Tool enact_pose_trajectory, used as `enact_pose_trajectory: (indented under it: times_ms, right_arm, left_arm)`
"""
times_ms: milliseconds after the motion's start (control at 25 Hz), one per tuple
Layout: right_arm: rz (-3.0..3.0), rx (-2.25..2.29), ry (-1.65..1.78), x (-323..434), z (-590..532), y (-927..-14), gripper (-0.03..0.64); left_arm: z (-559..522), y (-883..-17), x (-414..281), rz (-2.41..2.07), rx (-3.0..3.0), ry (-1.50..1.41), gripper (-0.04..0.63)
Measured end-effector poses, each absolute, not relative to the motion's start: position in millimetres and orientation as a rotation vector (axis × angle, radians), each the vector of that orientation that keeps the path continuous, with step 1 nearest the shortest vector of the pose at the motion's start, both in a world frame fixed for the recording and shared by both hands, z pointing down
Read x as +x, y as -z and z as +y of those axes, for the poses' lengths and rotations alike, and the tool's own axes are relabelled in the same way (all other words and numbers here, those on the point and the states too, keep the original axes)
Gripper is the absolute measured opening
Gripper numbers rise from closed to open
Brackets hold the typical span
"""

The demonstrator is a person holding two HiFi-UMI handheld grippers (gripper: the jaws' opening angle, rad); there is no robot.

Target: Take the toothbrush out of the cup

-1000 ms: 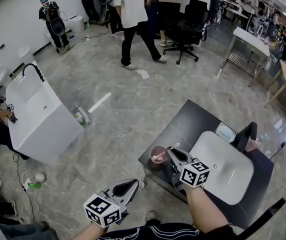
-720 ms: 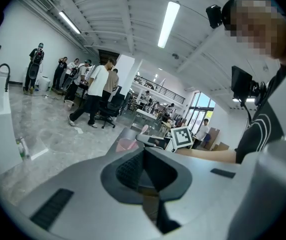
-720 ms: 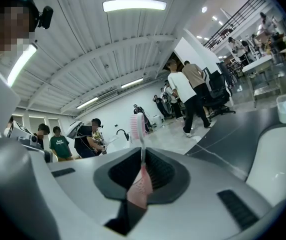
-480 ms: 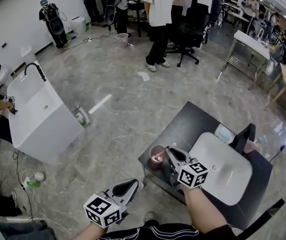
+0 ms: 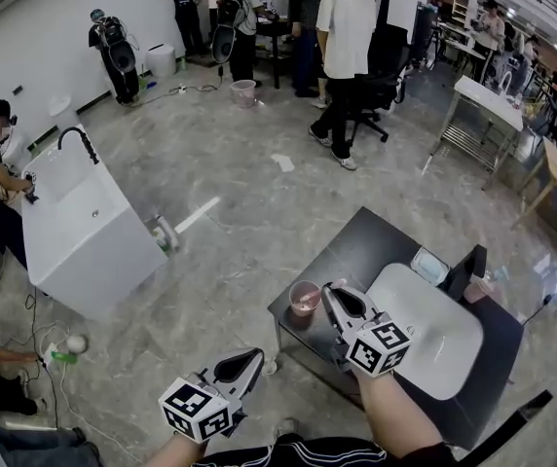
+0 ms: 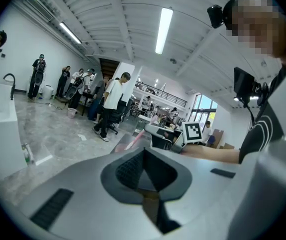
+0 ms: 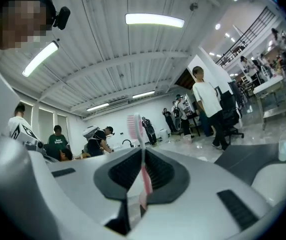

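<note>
Grey marble floor filled most of the head view, with people standing at the far end, one in a white T-shirt nearest, and a white sink unit with a black tap well off to the left. Close below the camera stood a black table carrying a white basin. A pink cup sat upright on the table's near left corner, apart from the basin. The right gripper was held over the table between cup and basin, its tips just beside the cup's right rim. Its own view showed the jaws closed on a pink toothbrush, the pads pinching the handle. The brush stood nearly upright, its bristle head rising well above the jaws and a short length of handle showing below them. From the head view I could not tell whether that lower end was fully clear of the cup's rim. The left gripper hung low over the floor, to the left of the table and near its corner, well apart from the cup. In the left gripper view its jaws met along a centre seam, with nothing between them, and beyond them the right gripper's marker cube showed.
</note>
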State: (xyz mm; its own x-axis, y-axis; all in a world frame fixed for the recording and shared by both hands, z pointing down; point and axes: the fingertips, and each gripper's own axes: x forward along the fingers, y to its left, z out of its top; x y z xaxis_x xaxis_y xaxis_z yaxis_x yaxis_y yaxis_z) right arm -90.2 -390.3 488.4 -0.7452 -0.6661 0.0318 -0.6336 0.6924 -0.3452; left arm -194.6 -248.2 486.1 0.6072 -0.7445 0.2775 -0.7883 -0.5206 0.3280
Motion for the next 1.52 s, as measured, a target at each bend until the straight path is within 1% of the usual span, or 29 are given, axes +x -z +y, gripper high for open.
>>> enact_pose_trajectory:
  times_ms: [400, 680, 1160, 1520]
  right_arm:
    - [2.788, -0.927, 0.309, -73, -335, -409, 0.032]
    - [2.797, -0.824, 0.25, -46, -273, -376, 0.032]
    - [2.869, -0.723, 0.243, 15, -170, -373, 0.032]
    - [2.971, -0.594, 0.283, 22, -106, -394, 0.032]
  left_arm:
    - [-220, -454, -179, -1.289, 2.45, -0.083, 0.006]
    - [-190, -430, -155, -1.311, 2.481, -0.031, 0.006]
    - [-128, -406, -92, -1.295, 2.555, 0.01, 0.006]
    - [-86, -405, -64, -1.296, 2.568, 0.033, 0.006]
